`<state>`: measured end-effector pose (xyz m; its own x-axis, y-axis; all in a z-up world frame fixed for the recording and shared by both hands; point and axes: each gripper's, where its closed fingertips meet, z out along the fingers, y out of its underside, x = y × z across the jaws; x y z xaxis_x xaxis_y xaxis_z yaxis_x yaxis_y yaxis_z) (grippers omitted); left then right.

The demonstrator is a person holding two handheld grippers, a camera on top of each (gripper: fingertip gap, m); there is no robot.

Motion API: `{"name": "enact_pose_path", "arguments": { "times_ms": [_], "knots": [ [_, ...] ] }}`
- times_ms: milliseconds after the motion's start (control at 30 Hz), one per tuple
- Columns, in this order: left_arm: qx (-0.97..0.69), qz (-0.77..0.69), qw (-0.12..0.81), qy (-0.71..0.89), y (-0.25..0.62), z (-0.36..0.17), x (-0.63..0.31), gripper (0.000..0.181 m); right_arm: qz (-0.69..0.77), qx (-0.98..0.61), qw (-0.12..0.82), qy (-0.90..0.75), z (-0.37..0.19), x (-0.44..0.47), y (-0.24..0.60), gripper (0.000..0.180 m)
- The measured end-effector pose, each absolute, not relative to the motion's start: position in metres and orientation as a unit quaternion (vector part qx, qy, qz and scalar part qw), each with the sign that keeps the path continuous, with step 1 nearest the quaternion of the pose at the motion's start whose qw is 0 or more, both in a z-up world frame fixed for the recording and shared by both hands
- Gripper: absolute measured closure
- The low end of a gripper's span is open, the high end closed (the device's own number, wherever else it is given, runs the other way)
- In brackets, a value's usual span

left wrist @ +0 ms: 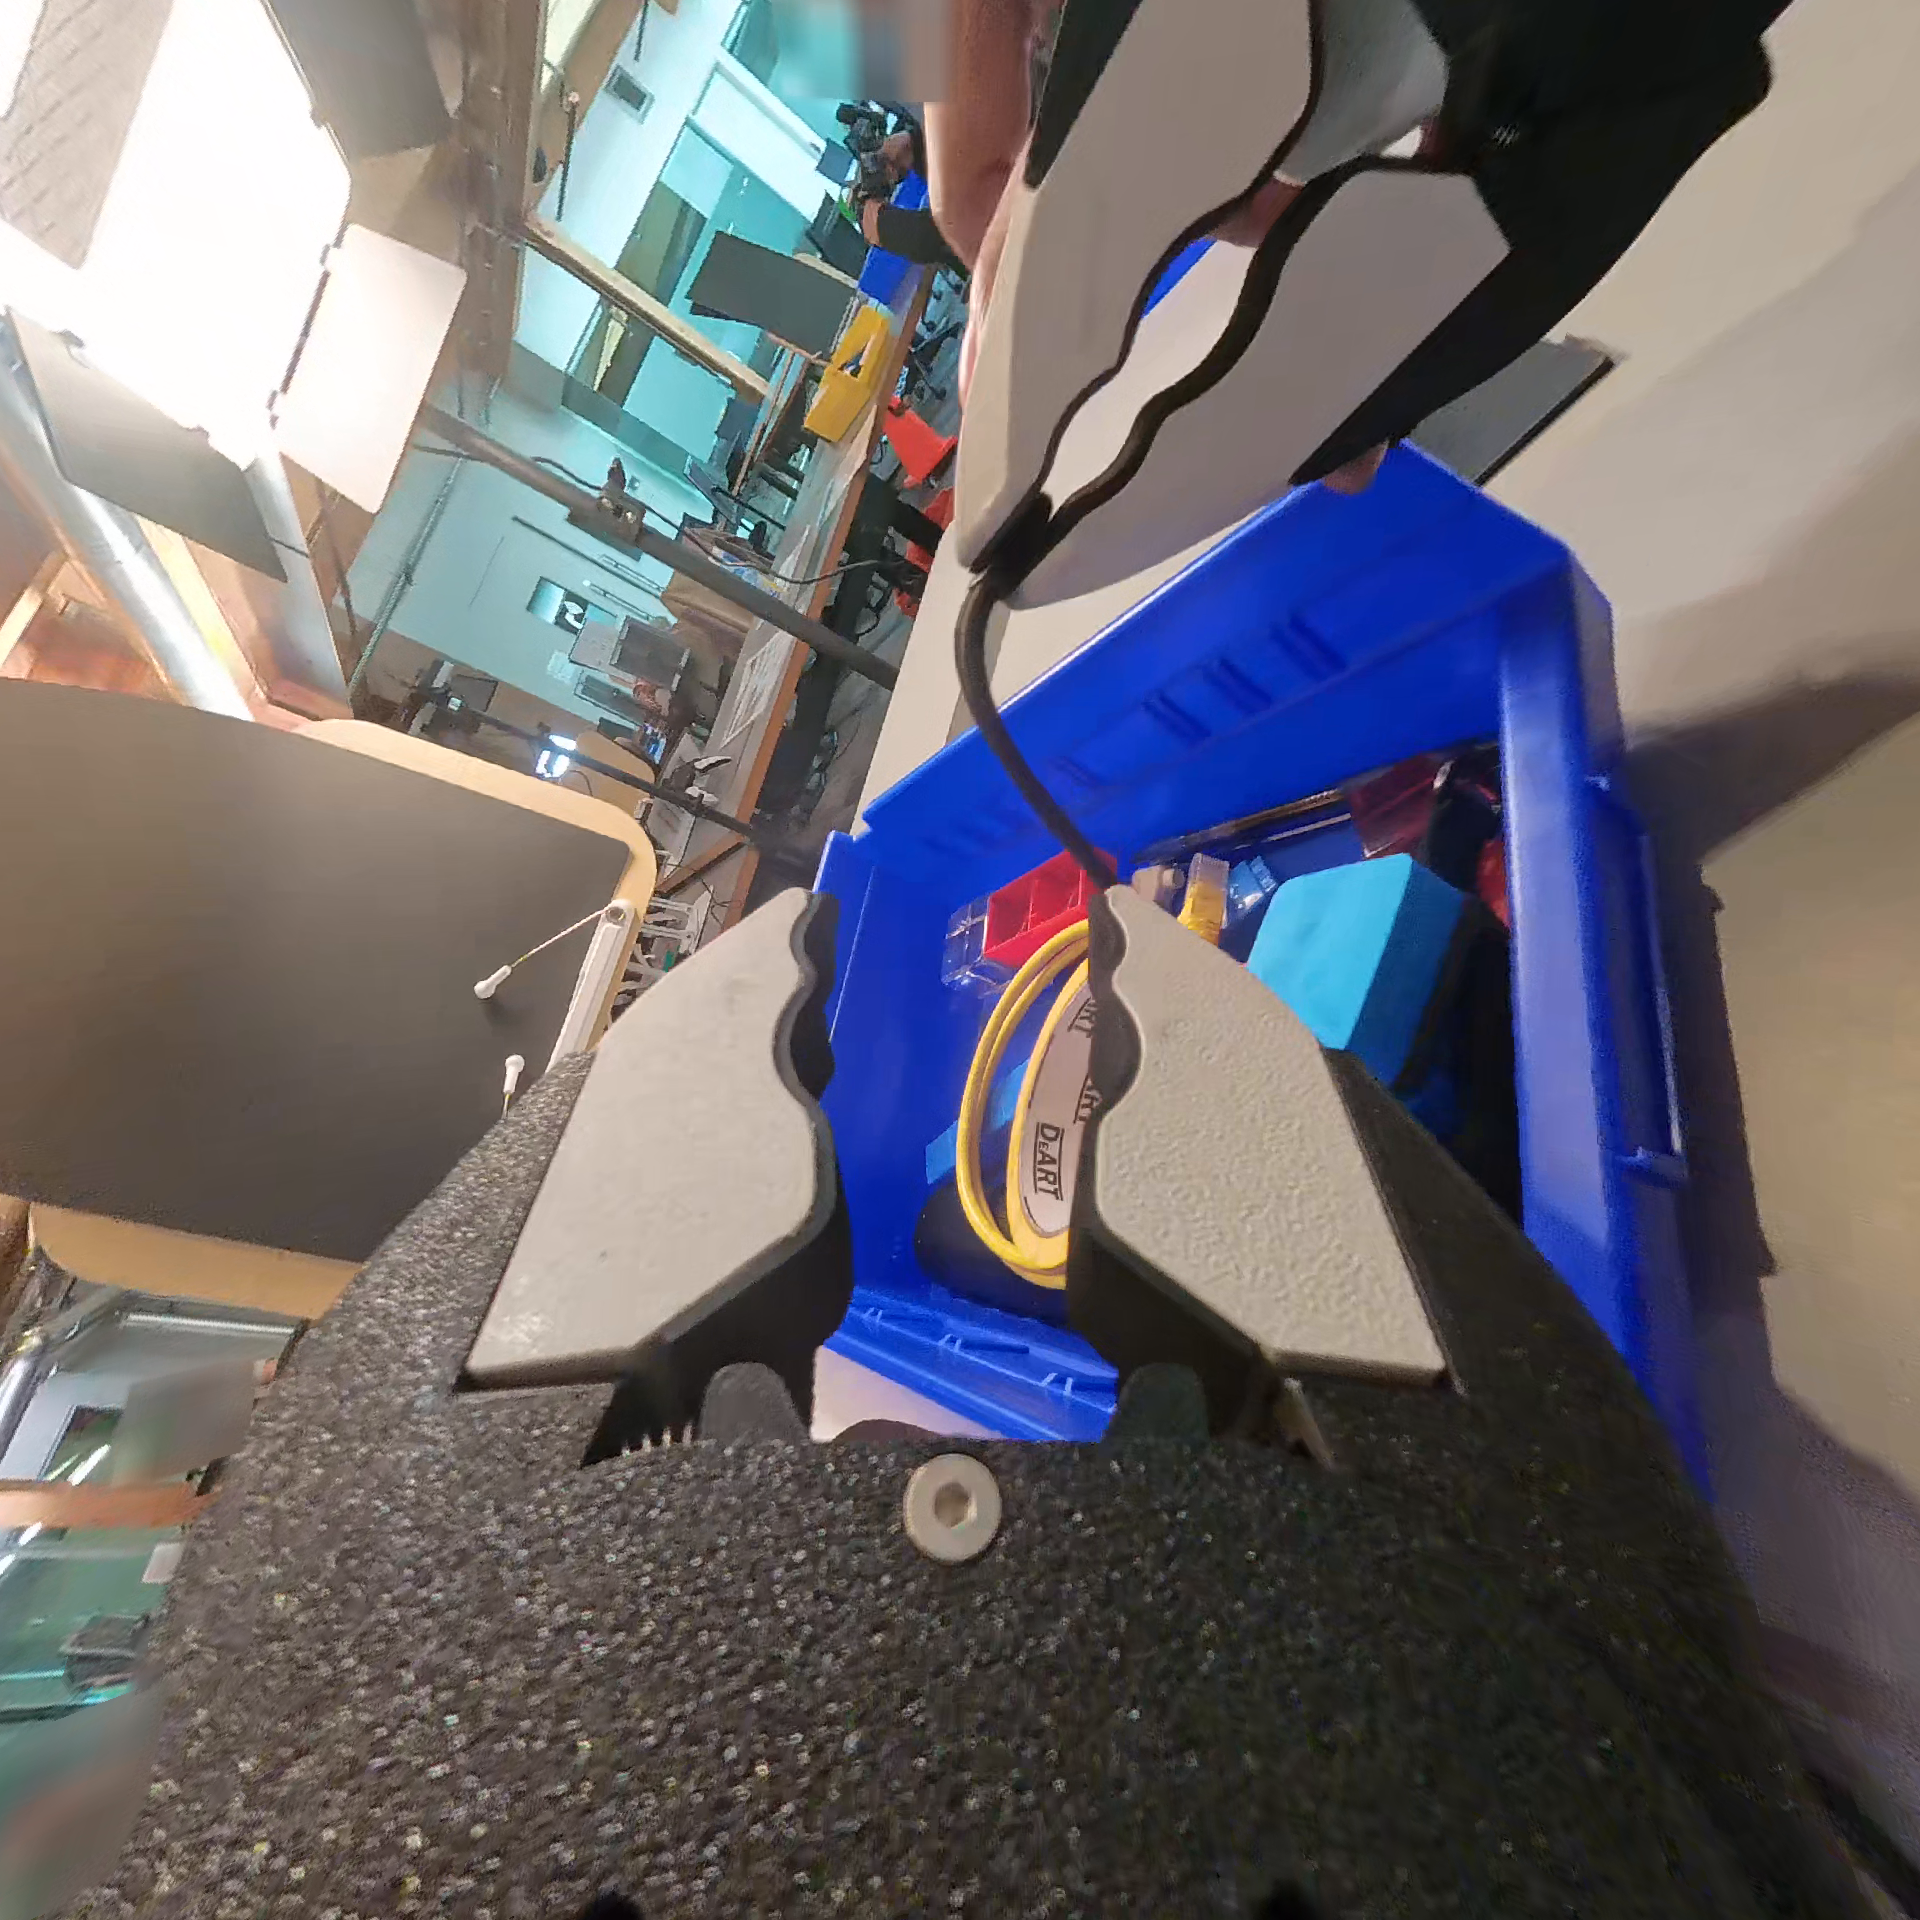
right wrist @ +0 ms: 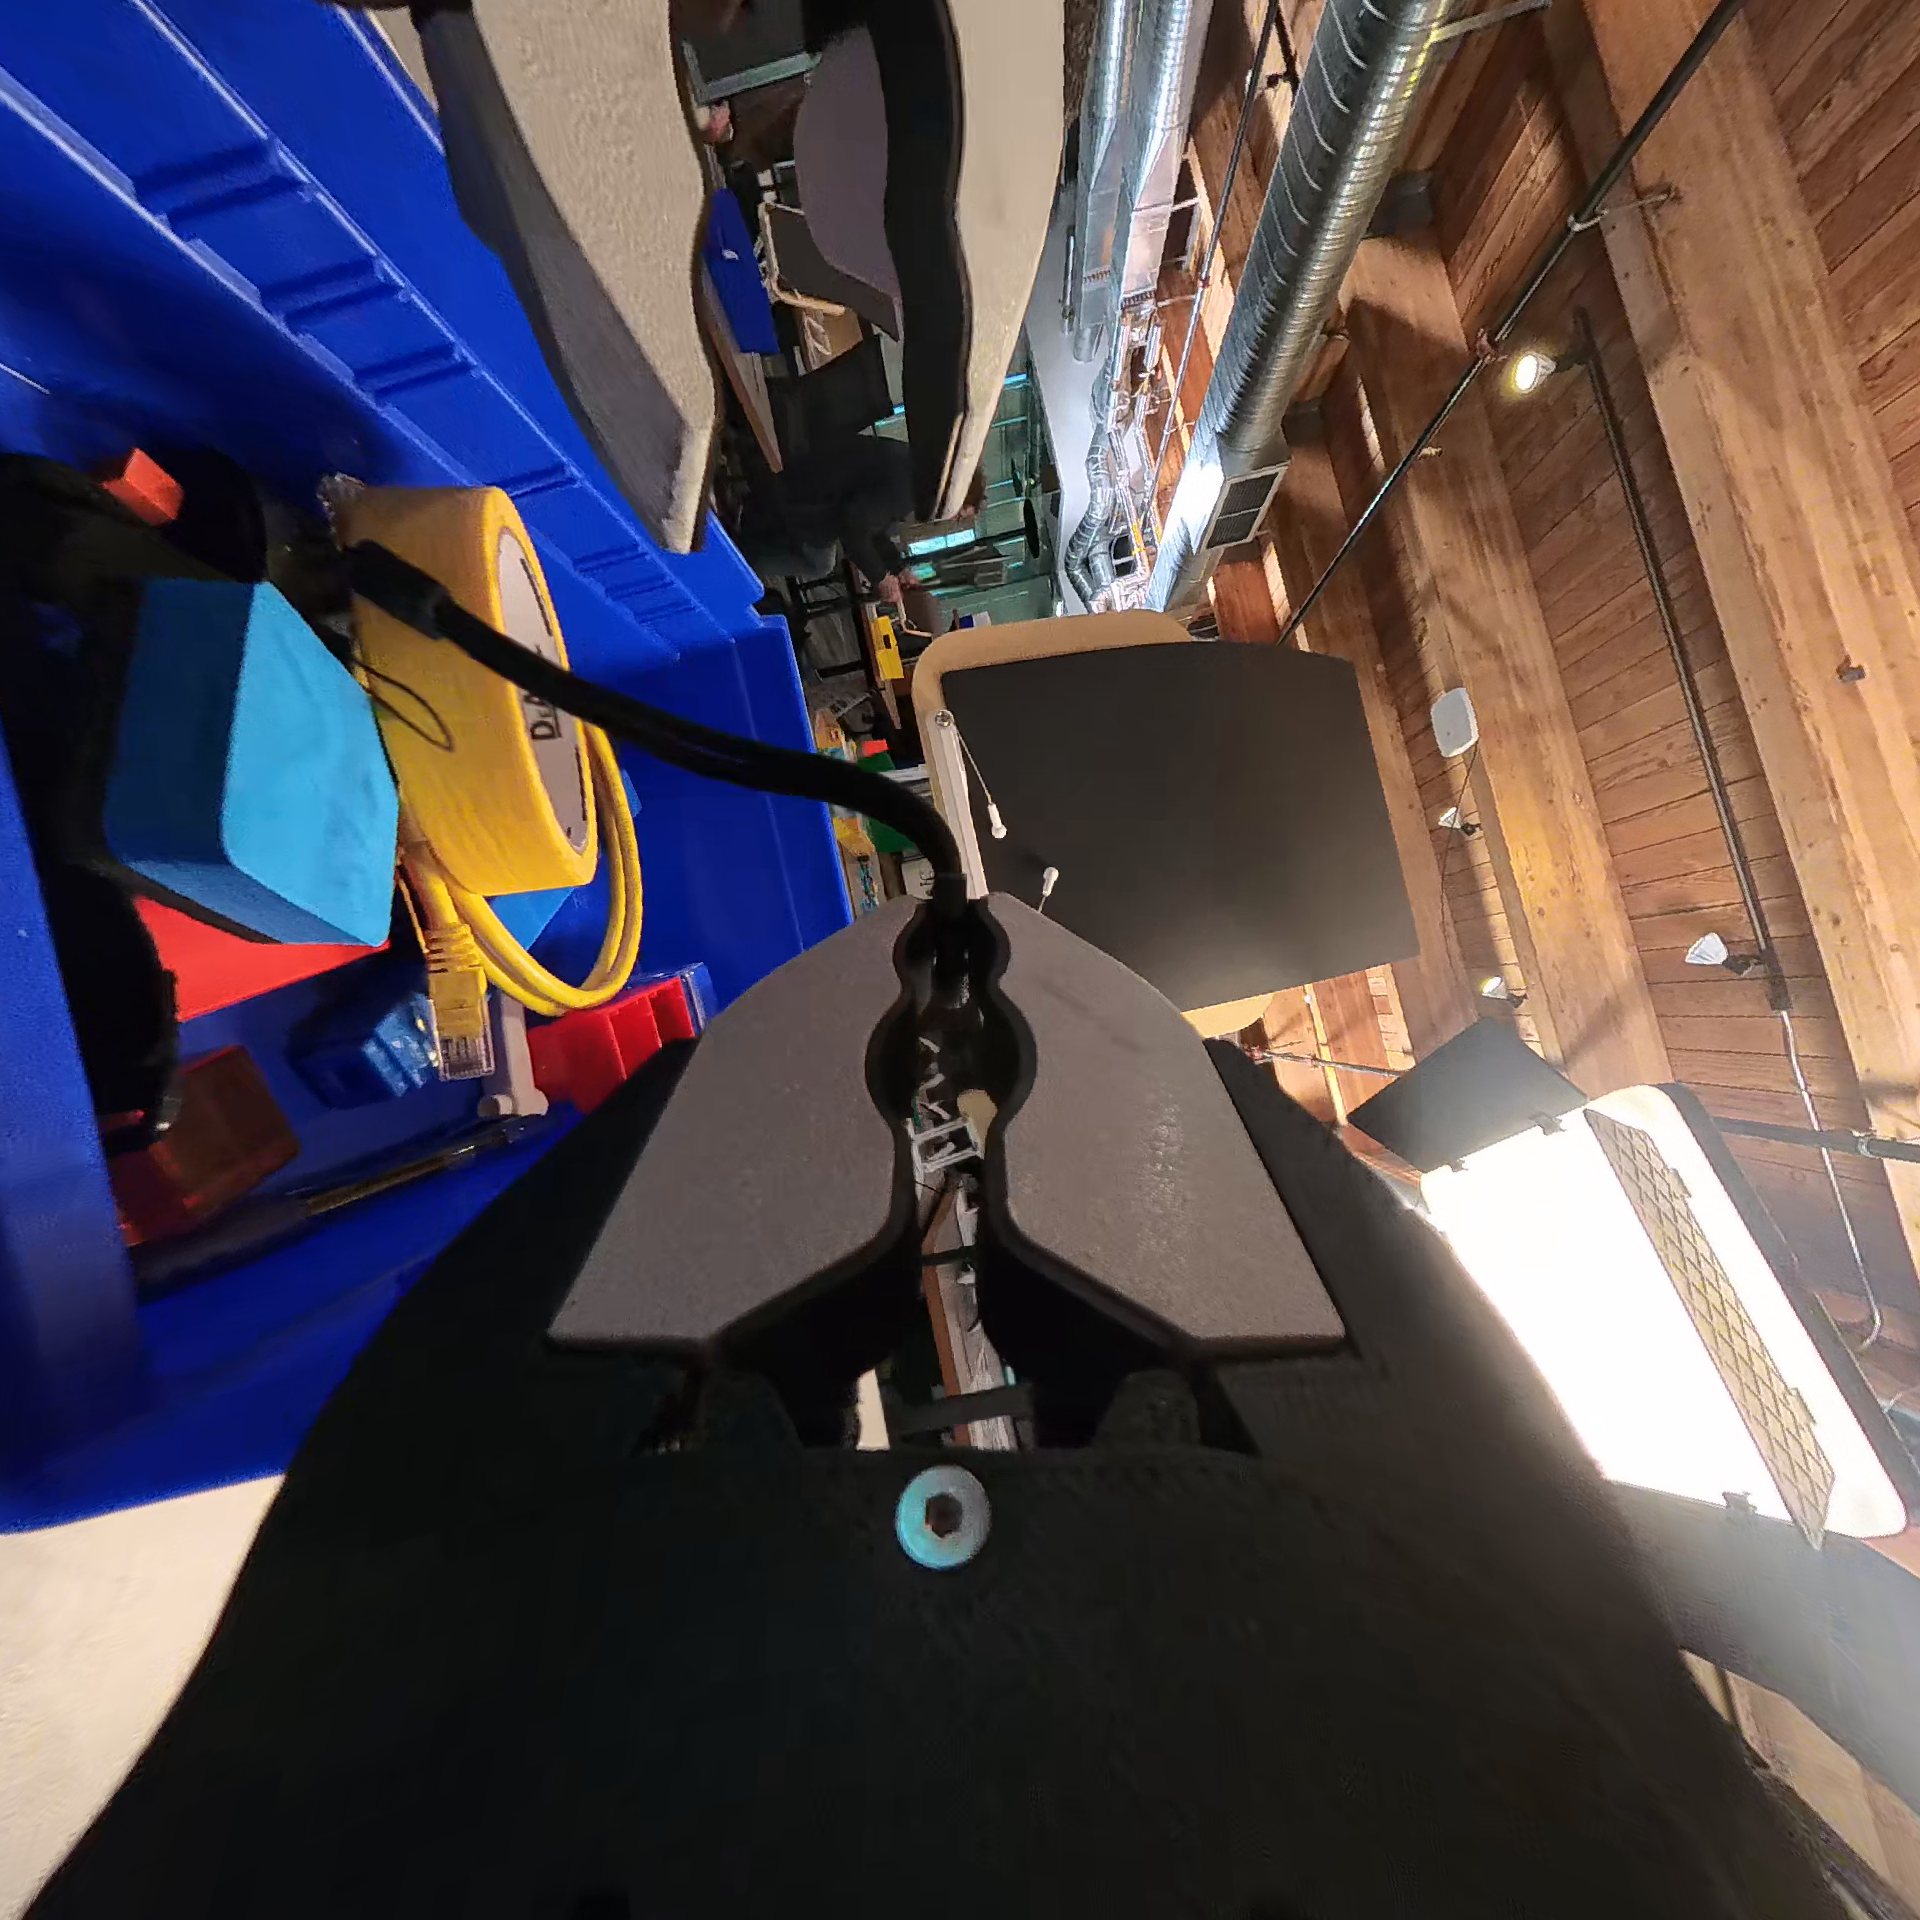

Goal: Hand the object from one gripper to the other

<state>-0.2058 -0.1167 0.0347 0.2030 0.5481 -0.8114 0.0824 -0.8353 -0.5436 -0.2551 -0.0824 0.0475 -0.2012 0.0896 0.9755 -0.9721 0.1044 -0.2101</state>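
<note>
A black cable hangs from my right gripper, which is shut on its upper end at the top of the left wrist view. The cable runs down to the tip of the right finger of my left gripper, which is open; the cable is not between its jaws. In the right wrist view my right gripper pinches the cable at its fingertips. The cable leads left into the blue bin. My left gripper shows open above.
The blue bin stands on a pale table. It holds a yellow tape roll, a yellow network cable, a cyan foam block and red blocks. A black chair back and a bright light panel stand beyond. The gap from one gripper's tips to the other's is roughly 7 cm.
</note>
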Motion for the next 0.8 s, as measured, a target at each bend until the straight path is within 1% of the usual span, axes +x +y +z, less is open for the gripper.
{"name": "enact_pose_path", "arguments": {
  "times_ms": [133, 233, 267, 333, 400, 567, 700, 800],
  "knots": [
    [-0.743, 0.595, 0.220, -0.215, -0.106, 0.036, -0.211, 0.135, 0.558, 0.408, 0.471, -0.549, 0.046, -0.240, -0.083, 0.175],
    [-0.743, 0.609, 0.183, -0.210, -0.102, 0.029, -0.219, 0.138, 0.569, 0.434, 0.454, -0.531, 0.041, -0.217, -0.084, 0.175],
    [-0.744, 0.615, 0.165, -0.204, -0.101, 0.026, -0.221, 0.147, 0.573, 0.442, 0.448, -0.525, 0.039, -0.210, -0.084, 0.175],
    [-0.742, 0.626, 0.146, -0.188, -0.099, 0.023, -0.223, 0.176, 0.576, 0.445, 0.446, -0.520, 0.038, -0.204, -0.084, 0.175],
    [-0.741, 0.626, 0.149, -0.193, -0.101, 0.022, -0.224, 0.177, 0.578, 0.441, 0.447, -0.522, 0.038, -0.208, -0.084, 0.173],
    [-0.730, 0.628, 0.164, -0.215, -0.111, 0.025, -0.223, 0.177, 0.586, 0.431, 0.427, -0.537, 0.039, -0.222, -0.078, 0.162],
    [-0.727, 0.628, 0.172, -0.216, -0.110, 0.026, -0.223, 0.177, 0.581, 0.436, 0.439, -0.529, 0.037, -0.222, -0.079, 0.159],
    [-0.733, 0.628, 0.164, -0.203, -0.106, 0.024, -0.223, 0.177, 0.585, 0.437, 0.444, -0.520, 0.038, -0.217, -0.080, 0.160]
  ]
}}
